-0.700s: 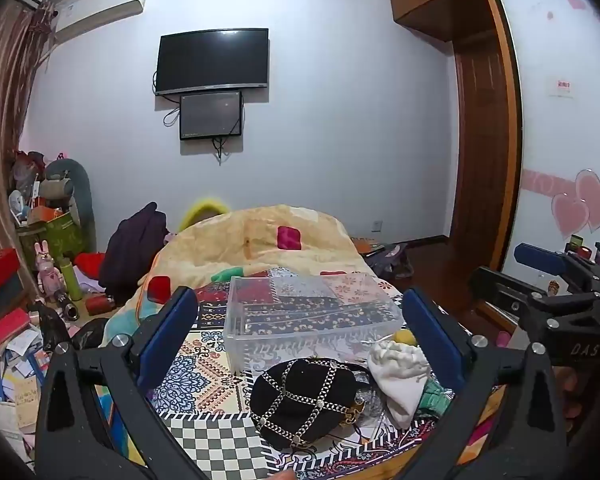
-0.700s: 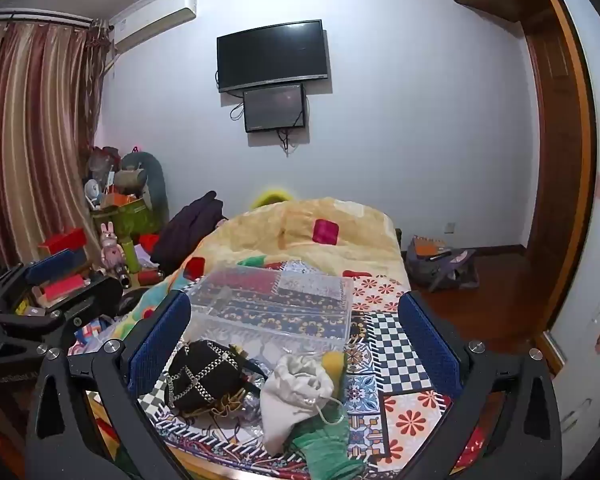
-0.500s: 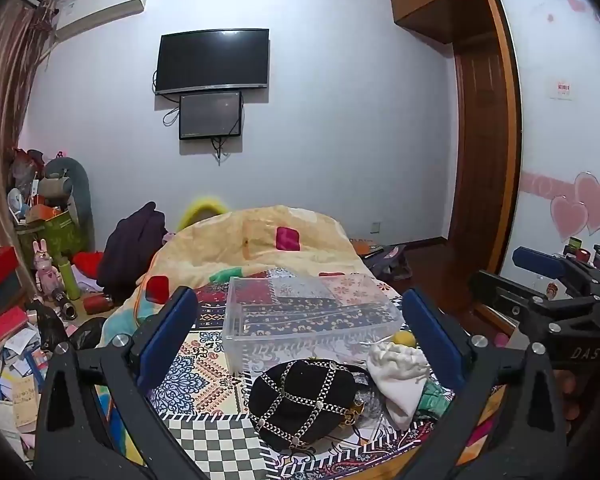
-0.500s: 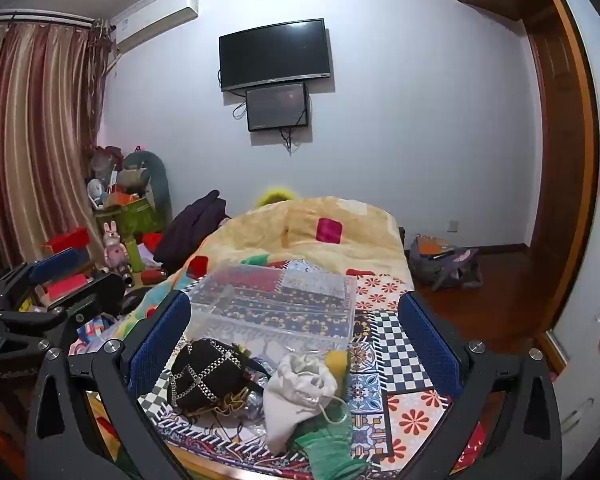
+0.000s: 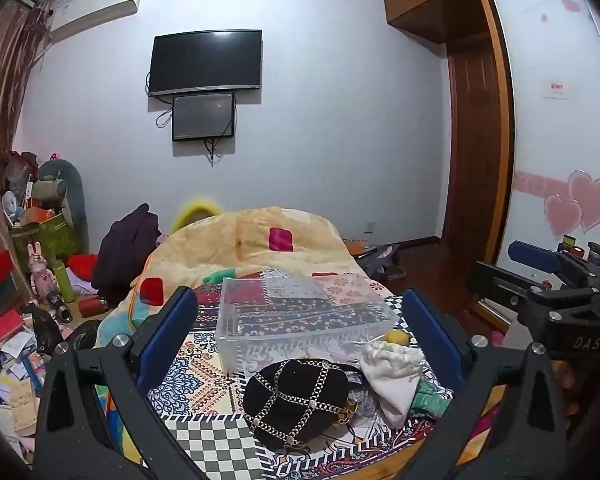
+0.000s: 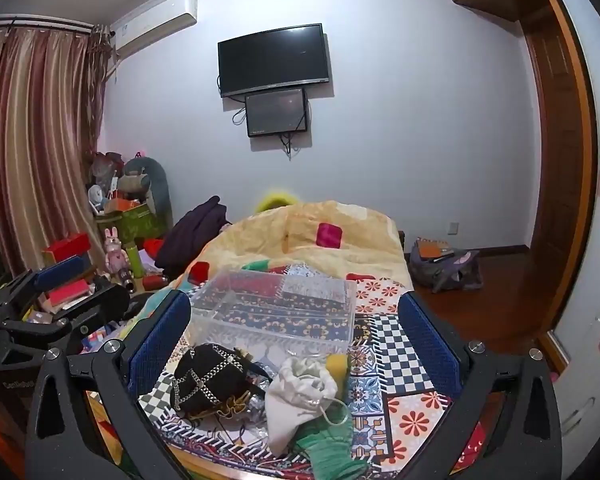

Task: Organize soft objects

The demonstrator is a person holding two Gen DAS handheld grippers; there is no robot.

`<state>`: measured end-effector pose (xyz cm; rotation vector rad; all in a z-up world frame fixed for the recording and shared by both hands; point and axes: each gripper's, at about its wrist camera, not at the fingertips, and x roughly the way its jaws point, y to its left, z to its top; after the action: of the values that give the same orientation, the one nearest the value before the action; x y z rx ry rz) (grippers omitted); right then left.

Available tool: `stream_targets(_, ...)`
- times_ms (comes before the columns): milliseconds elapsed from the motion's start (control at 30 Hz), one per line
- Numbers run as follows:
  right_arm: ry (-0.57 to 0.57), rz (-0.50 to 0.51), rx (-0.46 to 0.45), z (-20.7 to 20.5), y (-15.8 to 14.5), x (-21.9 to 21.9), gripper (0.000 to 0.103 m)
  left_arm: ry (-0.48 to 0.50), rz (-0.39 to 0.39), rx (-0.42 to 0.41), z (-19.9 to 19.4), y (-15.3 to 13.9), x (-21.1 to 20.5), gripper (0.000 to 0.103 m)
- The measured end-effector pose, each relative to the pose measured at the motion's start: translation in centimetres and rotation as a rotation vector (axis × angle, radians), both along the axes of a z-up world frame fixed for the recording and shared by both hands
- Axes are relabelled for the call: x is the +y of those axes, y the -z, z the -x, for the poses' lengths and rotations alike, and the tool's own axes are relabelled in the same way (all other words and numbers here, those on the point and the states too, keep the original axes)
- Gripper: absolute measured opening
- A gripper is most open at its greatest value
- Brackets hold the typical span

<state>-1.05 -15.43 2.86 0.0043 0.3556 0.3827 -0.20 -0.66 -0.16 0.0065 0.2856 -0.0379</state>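
A small pile of soft things lies on the patterned bed cover near the bed's front edge: a black bag with gold chains (image 5: 300, 400) (image 6: 210, 376), a white drawstring pouch (image 5: 392, 372) (image 6: 300, 392), a green cloth (image 5: 430, 398) (image 6: 332, 444) and a yellow item (image 5: 396, 337) (image 6: 336, 362). A clear plastic box (image 5: 300, 312) (image 6: 276, 312) stands just behind them. My left gripper (image 5: 300, 328) is open and empty, held above the pile. My right gripper (image 6: 294, 328) is open and empty, held above it too.
A yellow quilt (image 5: 252, 248) is heaped on the far half of the bed. Toys, boxes and books clutter the floor at the left (image 5: 28, 280). A bag (image 6: 444, 264) lies on the wooden floor at the right, near the wardrobe (image 5: 552, 120).
Both views have shifted only slightly. The pile and the box have not moved, and both grippers stay open.
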Motion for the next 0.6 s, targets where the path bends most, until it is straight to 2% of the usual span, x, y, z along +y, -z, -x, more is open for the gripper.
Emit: stream_targets(600, -0.007, -0.009, -0.007, 0.05, 0.00, -0.01, 0.103, 0.003, 0.010, 0.002, 0.04, -0.13, 0.28, 0.103)
